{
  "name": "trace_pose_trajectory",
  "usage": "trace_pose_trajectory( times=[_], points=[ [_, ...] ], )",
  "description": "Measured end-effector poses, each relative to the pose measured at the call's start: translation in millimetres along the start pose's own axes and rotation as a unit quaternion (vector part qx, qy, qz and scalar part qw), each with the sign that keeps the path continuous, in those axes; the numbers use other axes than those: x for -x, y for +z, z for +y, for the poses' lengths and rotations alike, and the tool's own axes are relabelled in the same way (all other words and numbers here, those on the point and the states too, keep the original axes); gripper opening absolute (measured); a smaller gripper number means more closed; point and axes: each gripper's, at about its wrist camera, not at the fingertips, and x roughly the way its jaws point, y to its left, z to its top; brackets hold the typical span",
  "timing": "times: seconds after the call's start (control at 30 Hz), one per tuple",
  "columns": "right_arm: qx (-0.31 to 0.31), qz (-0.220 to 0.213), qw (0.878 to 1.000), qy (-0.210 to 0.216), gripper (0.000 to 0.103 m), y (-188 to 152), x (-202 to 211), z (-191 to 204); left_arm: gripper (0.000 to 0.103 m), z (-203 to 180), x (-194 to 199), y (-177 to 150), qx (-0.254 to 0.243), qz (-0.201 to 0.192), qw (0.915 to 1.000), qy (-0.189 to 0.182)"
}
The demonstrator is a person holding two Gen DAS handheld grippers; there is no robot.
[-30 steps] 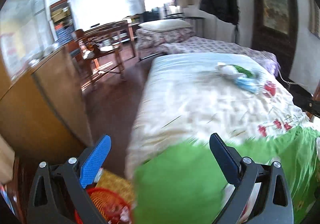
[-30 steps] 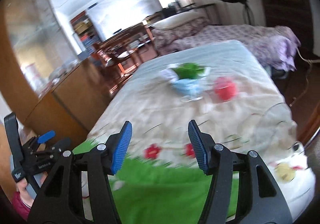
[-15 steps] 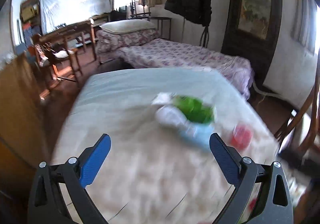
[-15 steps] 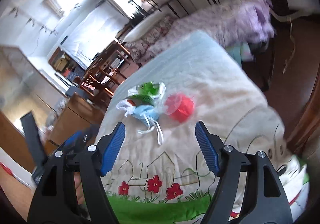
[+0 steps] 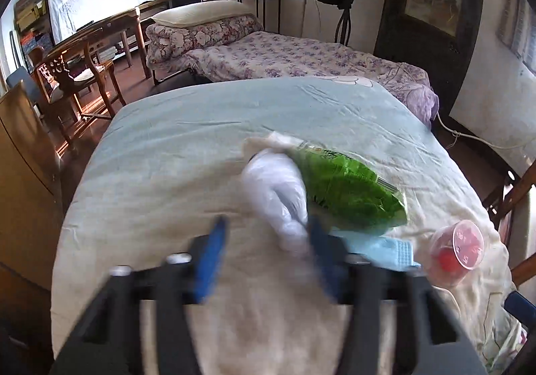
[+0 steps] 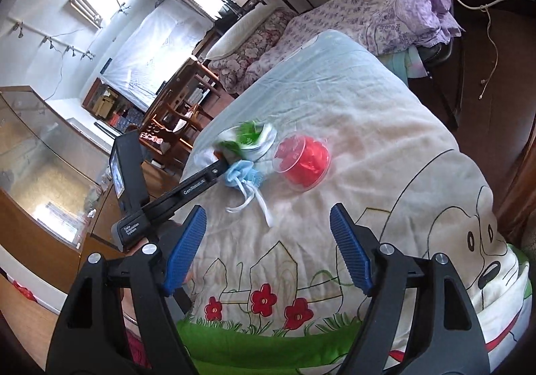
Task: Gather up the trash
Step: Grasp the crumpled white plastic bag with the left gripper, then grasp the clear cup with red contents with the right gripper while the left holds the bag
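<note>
- Left wrist view: the left gripper (image 5: 264,241) is low over the bed (image 5: 201,127), its blurred jaws spread with the white wad (image 5: 273,191) reaching in between them; I judge it is lined up this way to pinch that wad first.
- Trash lies in one cluster mid-bed: green bag (image 5: 348,194) touching the wad on its right, blue mask (image 5: 388,249) just below the bag, red cup (image 5: 459,252) beside the mask toward the bed's right edge.
- Right wrist view: the right gripper (image 6: 268,249) hangs back over the bed's near end, jaws wide apart and empty, likely waiting its turn; the cup (image 6: 303,164) lies on its side.
- Compared with half a second ago, the left gripper has closed in on the cluster and its jaws have narrowed; the right one has barely shifted.
</note>
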Motion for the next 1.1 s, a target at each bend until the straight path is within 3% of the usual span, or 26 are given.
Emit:
trace_pose_trajectory(
  times=[0.07, 0.27, 0.33, 0.37, 0.4, 0.47, 0.6, 0.67, 0.73, 0.77, 0.87, 1.03, 1.1],
  points=[
    [0.004, 0.0, 1.0, 0.0, 0.074, -1.6, 0.8, 2.0, 0.029, 9.7, 9.9, -3.9, 0.017, -0.005, 0.9998, -0.011],
    [0.001, -0.002, 1.0, 0.002, 0.074, -4.0, 4.0, 2.6, 0.028, 27.3, 54.8, -16.7, 0.039, -0.042, 0.9981, -0.022],
    [0.0, -0.001, 1.0, 0.003, 0.074, -4.4, 4.6, 1.9, 0.039, 31.3, 57.9, -20.6, 0.045, -0.041, 0.9979, -0.023],
    [-0.001, -0.001, 1.0, 0.004, 0.074, -4.9, 5.0, 2.1, 0.061, 30.7, 58.1, -20.1, 0.049, -0.041, 0.9977, -0.023],
    [-0.001, -0.001, 1.0, 0.005, 0.074, -5.8, 5.6, 2.2, 0.076, 28.4, 58.8, -19.1, 0.053, -0.046, 0.9974, -0.019],
    [0.004, 0.0, 1.0, 0.004, 0.074, -7.1, 5.4, 5.0, 0.077, 25.0, 55.8, -12.9, 0.047, -0.059, 0.9971, -0.011],
    [0.015, 0.001, 1.0, 0.0, 0.074, -7.4, 3.7, 8.1, 0.076, 10.7, 27.9, 1.0, 0.016, -0.042, 0.999, 0.005],
    [0.011, 0.001, 1.0, 0.001, 0.074, -7.1, 3.2, 7.2, 0.067, 8.8, 11.1, 3.8, 0.009, -0.025, 0.9996, 0.013],
    [0.006, 0.002, 1.0, 0.003, 0.074, -6.3, 2.9, 6.0, 0.042, 11.6, -5.3, 5.0, 0.005, -0.002, 0.9999, 0.009],
    [0.005, 0.001, 1.0, 0.003, 0.074, -5.9, 3.1, 5.9, 0.023, 14.6, -9.0, 5.2, 0.011, 0.009, 0.9999, 0.004],
    [0.007, -0.005, 1.0, 0.002, 0.074, -5.5, 4.5, 6.8, 0.014, 27.1, 5.5, 3.7, 0.038, -0.006, 0.9993, -0.001],
    [0.025, -0.017, 0.999, -0.021, 0.074, -0.8, 1.5, 13.2, 0.014, 41.3, 60.9, -8.4, 0.078, -0.06, 0.9946, -0.032],
    [0.036, -0.014, 0.999, -0.036, 0.074, 4.3, -5.8, 18.4, 0.014, 41.1, 76.0, -16.7, 0.076, -0.071, 0.9942, -0.028]
  ],
)
